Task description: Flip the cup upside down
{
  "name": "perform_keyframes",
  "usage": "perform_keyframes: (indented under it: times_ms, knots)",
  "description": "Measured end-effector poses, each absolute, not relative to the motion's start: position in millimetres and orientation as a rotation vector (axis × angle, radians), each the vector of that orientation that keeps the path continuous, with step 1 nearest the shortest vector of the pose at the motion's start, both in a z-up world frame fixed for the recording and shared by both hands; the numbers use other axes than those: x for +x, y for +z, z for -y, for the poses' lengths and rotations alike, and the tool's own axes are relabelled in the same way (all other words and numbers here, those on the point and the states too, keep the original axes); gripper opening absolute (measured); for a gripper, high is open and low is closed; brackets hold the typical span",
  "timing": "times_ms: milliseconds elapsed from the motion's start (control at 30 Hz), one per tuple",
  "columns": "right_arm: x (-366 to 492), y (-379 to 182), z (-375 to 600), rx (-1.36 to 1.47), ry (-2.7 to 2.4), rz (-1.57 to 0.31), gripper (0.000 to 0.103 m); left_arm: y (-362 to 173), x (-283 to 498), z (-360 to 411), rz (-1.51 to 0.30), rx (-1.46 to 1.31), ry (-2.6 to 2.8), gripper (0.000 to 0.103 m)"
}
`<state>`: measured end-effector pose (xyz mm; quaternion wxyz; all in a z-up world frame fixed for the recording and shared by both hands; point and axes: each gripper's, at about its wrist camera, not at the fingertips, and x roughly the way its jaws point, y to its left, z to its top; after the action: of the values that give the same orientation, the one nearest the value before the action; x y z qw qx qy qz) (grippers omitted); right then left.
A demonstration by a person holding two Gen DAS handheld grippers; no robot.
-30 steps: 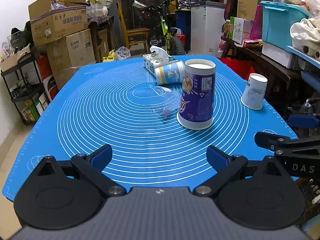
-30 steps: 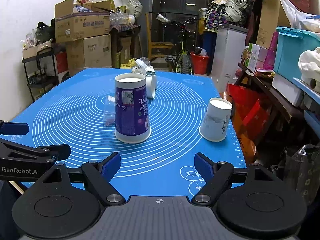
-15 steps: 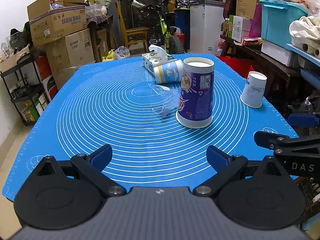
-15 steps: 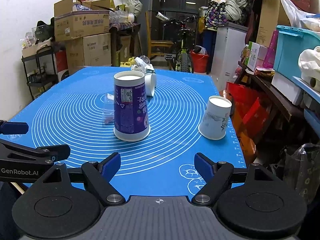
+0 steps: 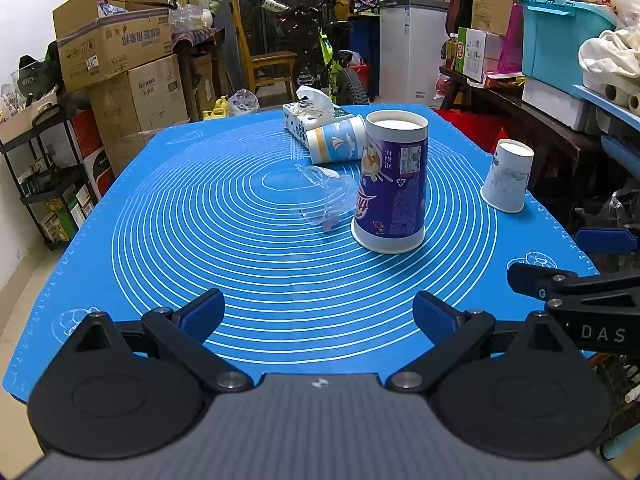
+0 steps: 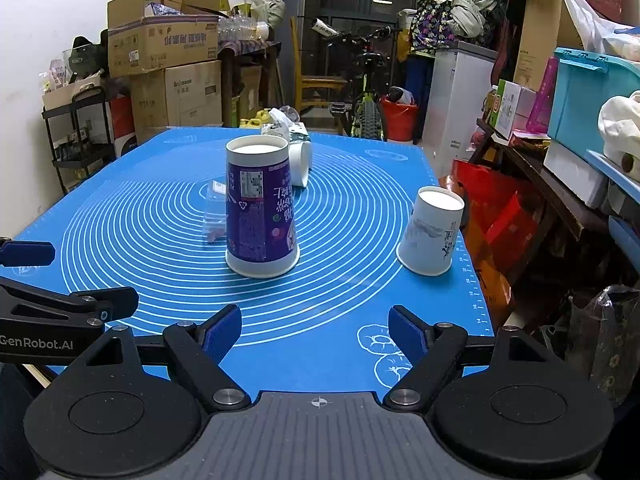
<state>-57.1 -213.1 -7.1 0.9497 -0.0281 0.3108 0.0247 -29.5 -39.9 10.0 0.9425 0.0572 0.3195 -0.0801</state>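
A tall purple paper cup (image 5: 394, 184) stands upside down on the blue mat (image 5: 240, 240), also in the right wrist view (image 6: 260, 208). A white paper cup (image 5: 507, 176) stands upside down near the mat's right edge (image 6: 432, 232). A clear plastic cup (image 5: 326, 200) lies on its side left of the purple cup. A blue-and-white cup (image 5: 338, 140) lies on its side behind it. My left gripper (image 5: 318, 316) is open and empty near the front edge. My right gripper (image 6: 316, 334) is open and empty, at the front right.
A tissue pack (image 5: 308, 114) lies at the mat's far end. Cardboard boxes (image 5: 120, 52) and a shelf stand left. A bicycle (image 5: 332, 64), a chair and a white cabinet stand behind. Cluttered shelves with a teal bin (image 5: 560, 40) line the right side.
Both grippers have edged slightly forward toward the cups. The cups have not moved and both jaws stay open.
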Motion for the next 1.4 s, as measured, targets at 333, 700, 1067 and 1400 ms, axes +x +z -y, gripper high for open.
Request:
perform_keyframes:
  times_ms: [333,700,1067,1400]
  knots:
    - [-55.3,-8.1,213.3,-0.058,0.049,-0.64,0.084,10.7,-28.6,39.5,-0.655,0.12,-0.164,0.099]
    - [-55.1,-8.7,214.4,-0.056,0.049,-0.641,0.084,10.8,-28.0,39.5,-0.657,0.119,-0.164,0.099]
    - [-54.7,-11.5,217.2,-0.054,0.048,-0.643,0.084,11.0,-28.1,39.3,-0.657,0.12,-0.164,0.099]
    - [-54.6,-12.8,218.8,-0.053,0.047,-0.646,0.084,11.4,-27.9,39.5,-0.657,0.121,-0.163,0.099]
